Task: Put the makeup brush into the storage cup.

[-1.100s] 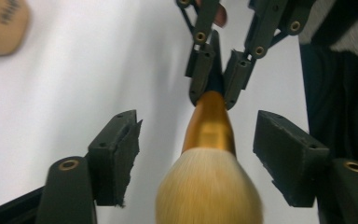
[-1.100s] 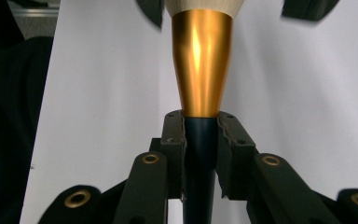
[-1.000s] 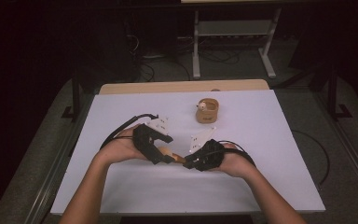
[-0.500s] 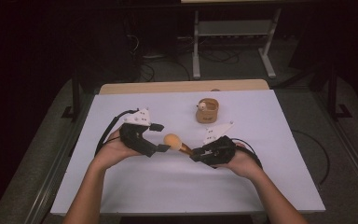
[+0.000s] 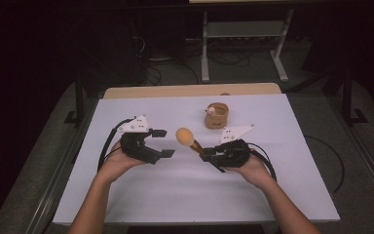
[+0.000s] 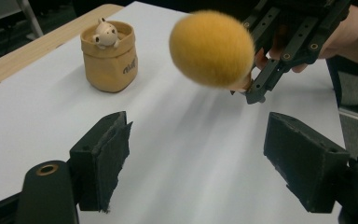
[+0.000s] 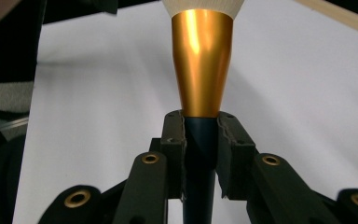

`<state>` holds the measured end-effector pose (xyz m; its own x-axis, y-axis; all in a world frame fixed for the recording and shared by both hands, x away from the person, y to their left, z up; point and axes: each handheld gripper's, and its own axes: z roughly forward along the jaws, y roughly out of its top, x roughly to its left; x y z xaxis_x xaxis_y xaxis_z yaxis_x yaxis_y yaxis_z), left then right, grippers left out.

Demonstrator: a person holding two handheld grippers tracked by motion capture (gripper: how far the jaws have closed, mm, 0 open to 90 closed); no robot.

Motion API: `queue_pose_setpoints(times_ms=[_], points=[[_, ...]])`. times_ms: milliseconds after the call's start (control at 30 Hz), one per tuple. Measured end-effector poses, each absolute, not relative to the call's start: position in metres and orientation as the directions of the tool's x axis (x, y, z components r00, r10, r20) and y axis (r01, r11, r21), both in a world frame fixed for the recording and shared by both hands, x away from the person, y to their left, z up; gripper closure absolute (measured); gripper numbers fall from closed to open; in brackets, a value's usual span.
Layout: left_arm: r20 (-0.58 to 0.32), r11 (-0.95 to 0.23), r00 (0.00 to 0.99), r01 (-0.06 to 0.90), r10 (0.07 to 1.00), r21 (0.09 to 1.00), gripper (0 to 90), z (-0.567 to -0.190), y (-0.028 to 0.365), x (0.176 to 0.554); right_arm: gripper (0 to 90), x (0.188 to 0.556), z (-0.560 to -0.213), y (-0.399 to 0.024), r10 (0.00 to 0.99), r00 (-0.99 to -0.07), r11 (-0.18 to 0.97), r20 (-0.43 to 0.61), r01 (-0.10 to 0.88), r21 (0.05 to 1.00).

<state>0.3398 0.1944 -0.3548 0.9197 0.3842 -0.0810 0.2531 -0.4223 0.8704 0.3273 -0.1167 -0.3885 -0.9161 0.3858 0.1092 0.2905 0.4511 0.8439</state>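
The makeup brush (image 5: 188, 139) now hangs above the middle of the tabletop (image 5: 141, 204), clamped by its dark handle in the right gripper (image 5: 208, 157) alone. The left gripper (image 5: 161, 143), which met it a second ago, has drawn off toward the left edge; its jaws have just been opening and stand apart with nothing between them, so the hand-over looks complete. In the right gripper view the bristles are cut off, and the pouch (image 5: 217, 116) near the far edge is probably the brush's holder.
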Motion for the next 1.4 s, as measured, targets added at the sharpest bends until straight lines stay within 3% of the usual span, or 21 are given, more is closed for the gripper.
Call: queue_pose_setpoints(times_ms=[600, 1267, 1400], points=[[-0.164, -0.301, 0.916, 0.283, 0.367, 0.911, 12.7, -0.373, 0.181, 0.342, 73.7, 0.324, -0.383, -0.119, 0.422, -0.899, 0.335, 0.119, 0.276, 0.901], [-0.192, -0.229, 0.925, 0.275, 0.327, 0.934, 14.2, -0.378, 0.162, 0.336, 73.7, 0.317, -0.386, -0.104, 0.419, -0.898, 0.267, 0.136, 0.265, 0.927], [-0.212, -0.196, 0.926, 0.282, 0.313, 0.939, 19.5, -0.377, 0.16, 0.336, 73.7, 0.316, -0.388, -0.101, 0.412, -0.901, 0.268, 0.137, 0.263, 0.927]])
